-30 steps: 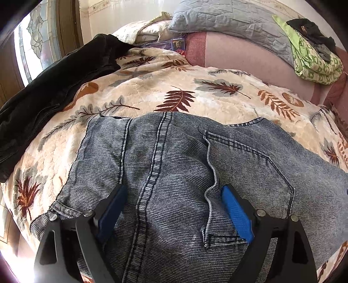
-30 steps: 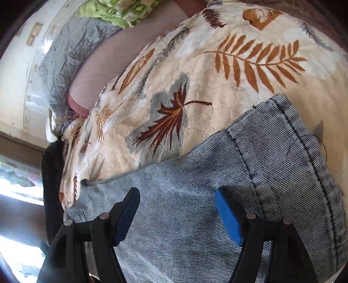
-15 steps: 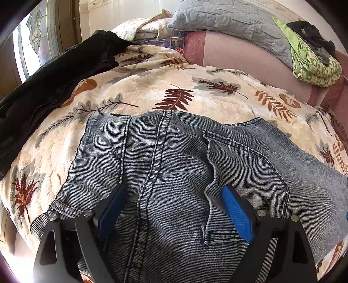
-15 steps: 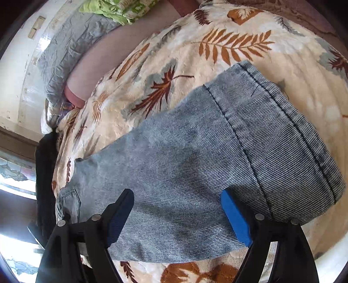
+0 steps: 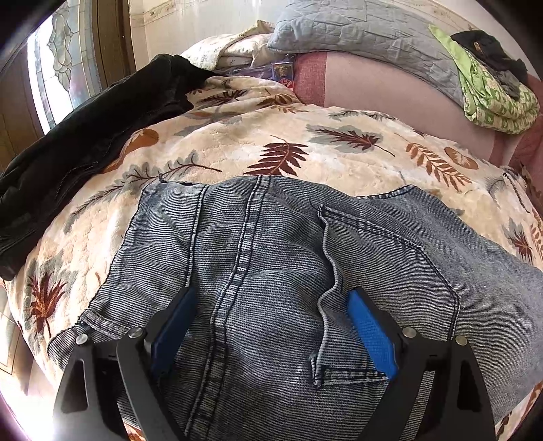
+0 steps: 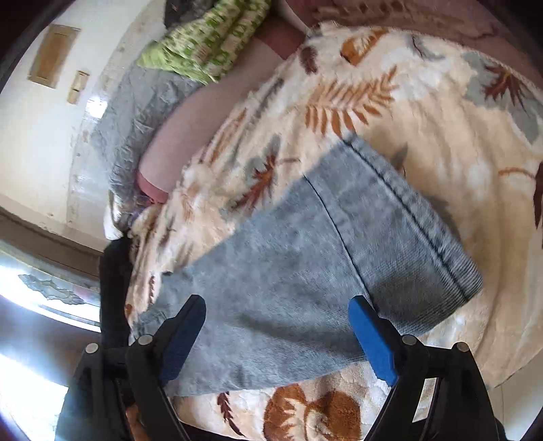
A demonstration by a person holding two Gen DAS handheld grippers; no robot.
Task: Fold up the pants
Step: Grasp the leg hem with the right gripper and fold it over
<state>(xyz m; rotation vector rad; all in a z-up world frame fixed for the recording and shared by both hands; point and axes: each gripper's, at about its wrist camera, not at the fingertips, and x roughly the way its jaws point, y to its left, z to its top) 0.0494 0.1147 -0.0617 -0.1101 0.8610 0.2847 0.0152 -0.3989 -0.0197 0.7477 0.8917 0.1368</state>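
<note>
The pants are faded blue-grey denim with a fine ribbed weave, paler stitching along the seams and a darker line above the leg hem. The blanket under them is cream, printed with rust-brown, orange and grey-blue leaves and ferns. A black garment lies along its edge. The quilted pillow is grey-blue, the cloth beside it lime green with a white pattern. Both grippers have black frames and bright blue pads.
</note>
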